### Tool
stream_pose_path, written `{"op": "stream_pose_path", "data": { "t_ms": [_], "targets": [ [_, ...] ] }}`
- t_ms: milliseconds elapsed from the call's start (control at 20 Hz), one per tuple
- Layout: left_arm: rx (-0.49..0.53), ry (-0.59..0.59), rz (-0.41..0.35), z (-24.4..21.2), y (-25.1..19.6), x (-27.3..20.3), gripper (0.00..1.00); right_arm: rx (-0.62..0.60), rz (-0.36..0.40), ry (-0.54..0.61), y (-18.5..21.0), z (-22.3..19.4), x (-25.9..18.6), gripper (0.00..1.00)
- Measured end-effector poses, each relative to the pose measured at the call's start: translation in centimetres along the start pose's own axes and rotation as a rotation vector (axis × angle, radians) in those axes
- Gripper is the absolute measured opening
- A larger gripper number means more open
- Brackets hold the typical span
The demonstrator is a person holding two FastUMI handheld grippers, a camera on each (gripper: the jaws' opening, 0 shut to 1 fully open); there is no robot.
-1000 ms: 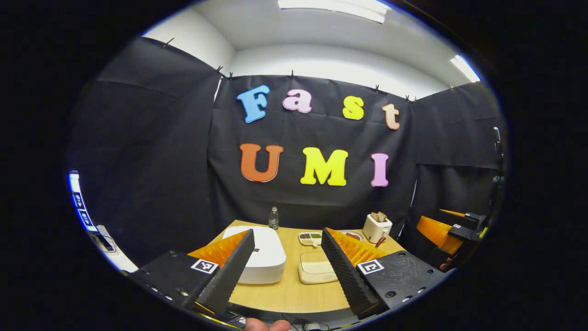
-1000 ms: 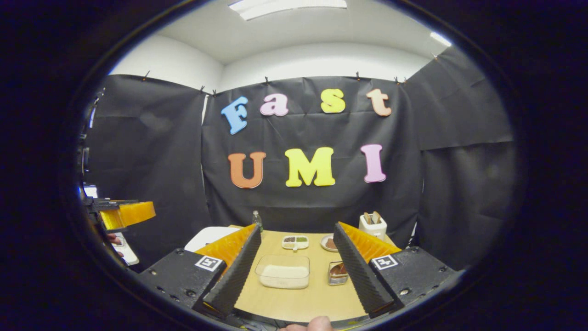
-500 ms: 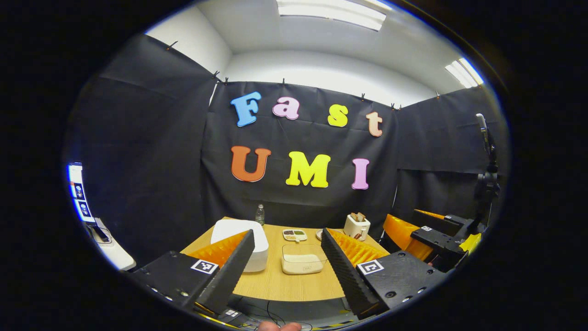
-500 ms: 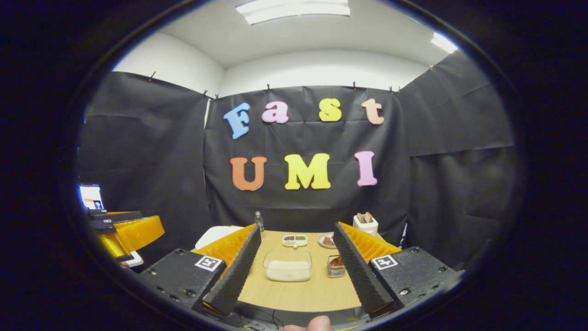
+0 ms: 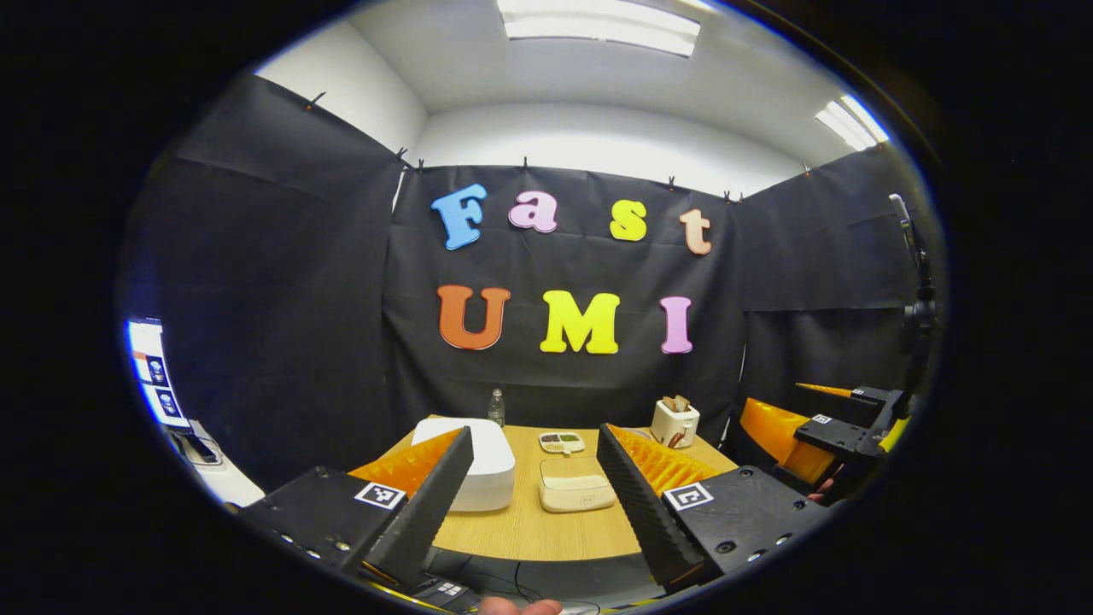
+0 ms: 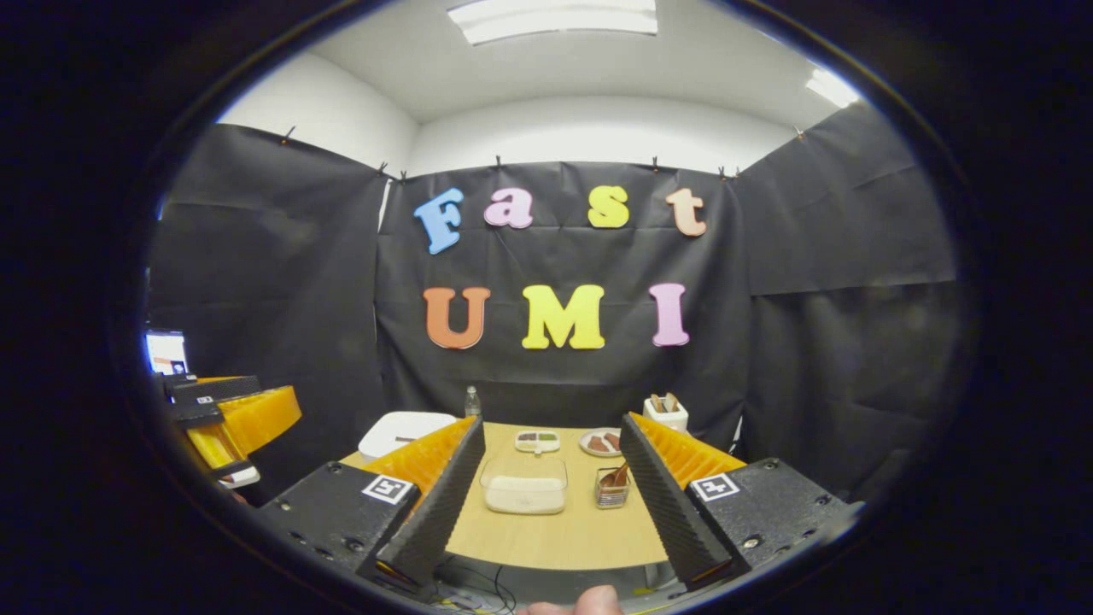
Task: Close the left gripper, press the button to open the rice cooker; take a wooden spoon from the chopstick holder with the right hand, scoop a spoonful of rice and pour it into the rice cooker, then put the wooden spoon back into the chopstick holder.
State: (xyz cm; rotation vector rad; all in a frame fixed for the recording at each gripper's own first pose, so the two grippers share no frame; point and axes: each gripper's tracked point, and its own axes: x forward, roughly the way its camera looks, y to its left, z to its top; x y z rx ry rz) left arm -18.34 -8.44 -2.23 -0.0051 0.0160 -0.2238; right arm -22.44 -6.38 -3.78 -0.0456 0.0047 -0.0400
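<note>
Holding my left gripper (image 5: 534, 483) and right gripper (image 6: 551, 478) both gaping, clear of table (image 6: 555, 534); rice cooker (image 5: 478, 461) sitting lid-down, spoon holder (image 6: 610, 487) beside rice box (image 6: 523, 484).

Black cloth walls (image 6: 837, 256), white ceiling (image 6: 589, 68) with strip lights (image 6: 555, 15), wooden table (image 6: 564, 538)

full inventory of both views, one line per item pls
table: 1, light wood, centre
rice cooker: 1, white, lid shut, table's left
rice container: 1, clear, white rice inside, table middle
chopstick holder: 1, clear, wooden utensils inside, right of the container
divided dish: 1, white, behind the container
plate: 1, white, brown food, back right
toaster: 1, white, back right corner
bottle: 1, clear, back left
left hand-held gripper: open, empty
right hand-held gripper: open, empty
</note>
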Motion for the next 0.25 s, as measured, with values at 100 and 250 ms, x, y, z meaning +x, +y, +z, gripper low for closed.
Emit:
{"op": "stream_pose_path", "data": {
  "t_ms": [100,250],
  "targets": [
    [0.002,-0.009,0.017,0.2,0.3,-0.3,0.95,0.004,0.006,-0.002,0.0,-0.2,0.1,1.00],
    [0.001,-0.009,0.019,-0.1,0.3,-1.2,0.95,0.005,0.015,-0.005,0.2,-0.5,0.1,1.00]
  ]
}}
